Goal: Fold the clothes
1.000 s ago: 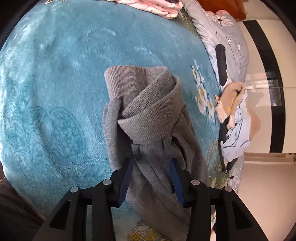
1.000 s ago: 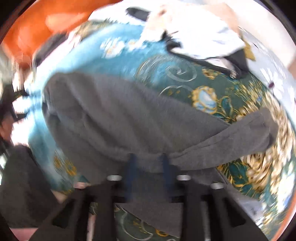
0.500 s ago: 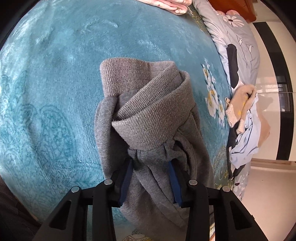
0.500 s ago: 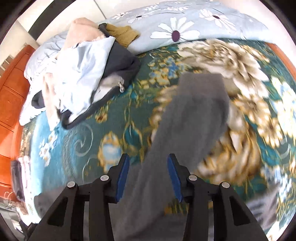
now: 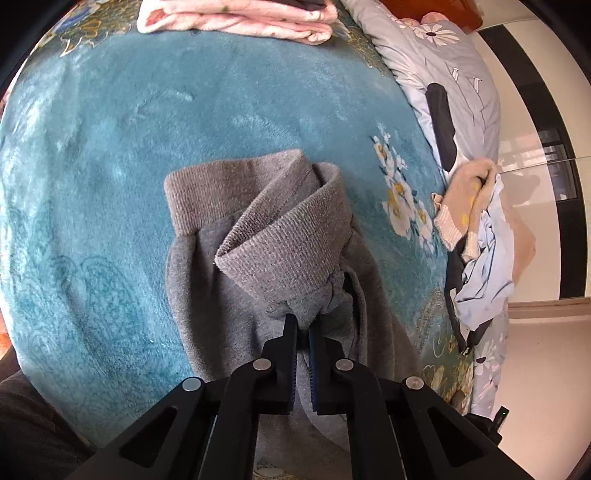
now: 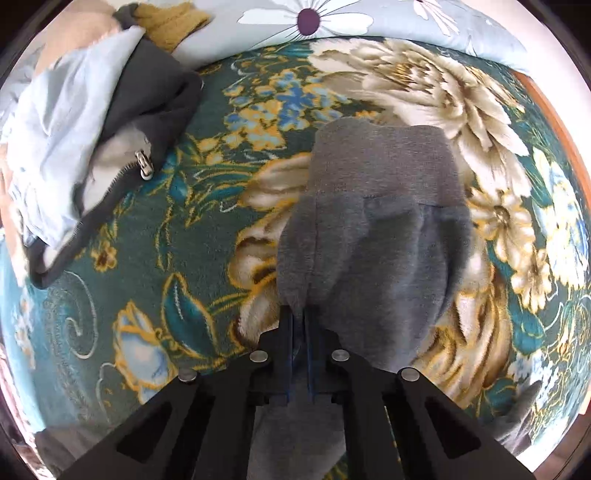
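A grey knit garment (image 5: 273,236) with a ribbed band lies bunched on the teal blanket (image 5: 110,129). My left gripper (image 5: 302,326) is shut on the gathered fabric just below the ribbed band. In the right wrist view another part of the grey garment (image 6: 376,229), a flat limb with a hem, lies on the flowered part of the blanket (image 6: 184,258). My right gripper (image 6: 300,314) is shut on the near edge of that part.
Folded pink clothes (image 5: 236,18) lie at the far edge of the blanket. A heap of unfolded clothes, pale blue, dark and beige (image 5: 476,258), lies on the right; it also shows in the right wrist view (image 6: 81,140). A grey flowered duvet (image 5: 454,74) lies beyond.
Both grippers have closed on the grey garment; half a second ago both stood open around it. The right gripper swung over to the garment's flat limb.
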### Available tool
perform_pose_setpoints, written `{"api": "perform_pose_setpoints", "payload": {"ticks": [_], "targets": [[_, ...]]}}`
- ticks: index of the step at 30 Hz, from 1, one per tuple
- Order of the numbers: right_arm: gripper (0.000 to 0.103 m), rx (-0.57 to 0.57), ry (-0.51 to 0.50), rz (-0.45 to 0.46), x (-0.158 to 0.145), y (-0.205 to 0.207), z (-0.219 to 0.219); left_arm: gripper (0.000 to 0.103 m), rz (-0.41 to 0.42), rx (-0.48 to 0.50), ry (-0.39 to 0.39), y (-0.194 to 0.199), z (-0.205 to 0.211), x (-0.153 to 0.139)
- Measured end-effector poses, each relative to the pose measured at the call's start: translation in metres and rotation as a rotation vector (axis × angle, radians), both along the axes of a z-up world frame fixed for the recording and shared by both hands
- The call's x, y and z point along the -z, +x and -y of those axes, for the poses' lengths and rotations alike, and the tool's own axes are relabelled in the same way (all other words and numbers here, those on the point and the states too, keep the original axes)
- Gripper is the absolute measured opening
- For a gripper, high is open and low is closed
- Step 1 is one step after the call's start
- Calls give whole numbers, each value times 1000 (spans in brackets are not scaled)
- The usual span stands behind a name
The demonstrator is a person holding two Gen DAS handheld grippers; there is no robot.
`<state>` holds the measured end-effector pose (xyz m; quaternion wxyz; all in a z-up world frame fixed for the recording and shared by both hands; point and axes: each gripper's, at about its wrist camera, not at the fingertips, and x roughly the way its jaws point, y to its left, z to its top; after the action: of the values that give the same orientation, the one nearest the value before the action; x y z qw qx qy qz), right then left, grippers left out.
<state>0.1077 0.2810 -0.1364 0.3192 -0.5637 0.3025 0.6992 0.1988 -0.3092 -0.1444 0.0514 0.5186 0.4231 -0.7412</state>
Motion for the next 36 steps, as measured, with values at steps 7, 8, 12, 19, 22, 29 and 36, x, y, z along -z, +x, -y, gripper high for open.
{"api": "perform_pose_setpoints", "payload": {"ticks": [7,8,12,19,22,29,36], "targets": [[4,52,46,-186,-90,82,-8,5,-122,51,-53,-2,12,-44],[4,65,51,-210,-103,99,-8,5,-140,58,-61,-2,13,-51],[4,130,49,-262,-108,183,8,5,-125,72,-74,4,22,-44],[4,318,-178,-119,-11,271,39,5,24,19,-49,31,35,14],[5,331,-177,-77,-3,274,42,5,28,-19,-27,41,41,22],[53,204,-13,-94,-47,241,36,5,15,-19,-39,42,39,19],[56,38,132,-93,-65,170,44,5,20,-25,-34,45,38,17]]}}
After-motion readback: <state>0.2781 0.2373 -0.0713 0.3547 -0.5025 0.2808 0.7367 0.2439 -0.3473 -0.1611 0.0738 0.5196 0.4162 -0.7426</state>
